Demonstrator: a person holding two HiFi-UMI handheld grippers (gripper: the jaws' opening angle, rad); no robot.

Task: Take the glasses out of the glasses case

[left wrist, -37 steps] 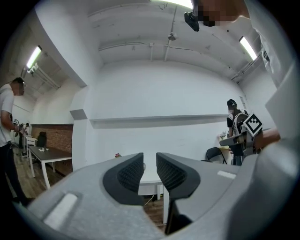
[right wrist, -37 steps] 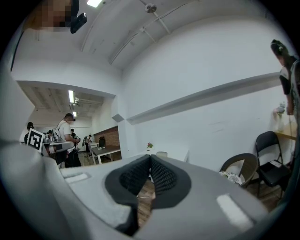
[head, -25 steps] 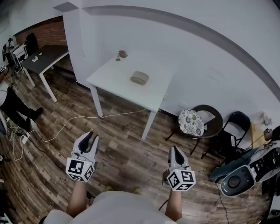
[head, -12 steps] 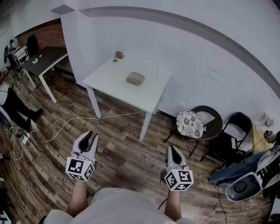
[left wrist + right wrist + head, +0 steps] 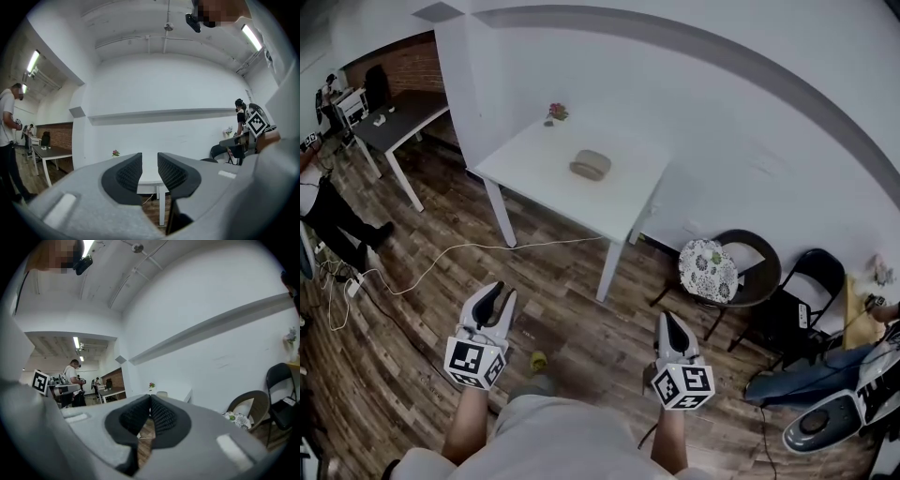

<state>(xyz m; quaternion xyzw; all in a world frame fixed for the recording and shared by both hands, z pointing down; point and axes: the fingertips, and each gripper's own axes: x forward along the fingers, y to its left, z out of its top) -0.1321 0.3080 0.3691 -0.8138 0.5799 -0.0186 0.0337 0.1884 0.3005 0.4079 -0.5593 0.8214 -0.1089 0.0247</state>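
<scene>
Stage: by my reading the task has not begun; the person stands on the wooden floor (image 5: 572, 309), well short of the table
Glasses case: a small rounded case (image 5: 591, 164) lies near the middle of the white table (image 5: 530, 178) against the wall, and it looks closed
Glasses: none in sight; presumably inside the case
Left gripper (image 5: 500, 293): held level and pointing towards the table, jaws apart, nothing between the pads
Right gripper (image 5: 666, 317): held level beside the other, jaws closed pad against pad, nothing in them
Gap to the case: both grippers are well apart from it, with bare floor between
Done so far: nothing that the views show; the case is untouched
Left to do: reach the table, steady the case with one gripper, open the lid with the other, lift the glasses out
Nearby: a small potted plant (image 5: 557, 112) at the table's far corner, clear of the case
</scene>
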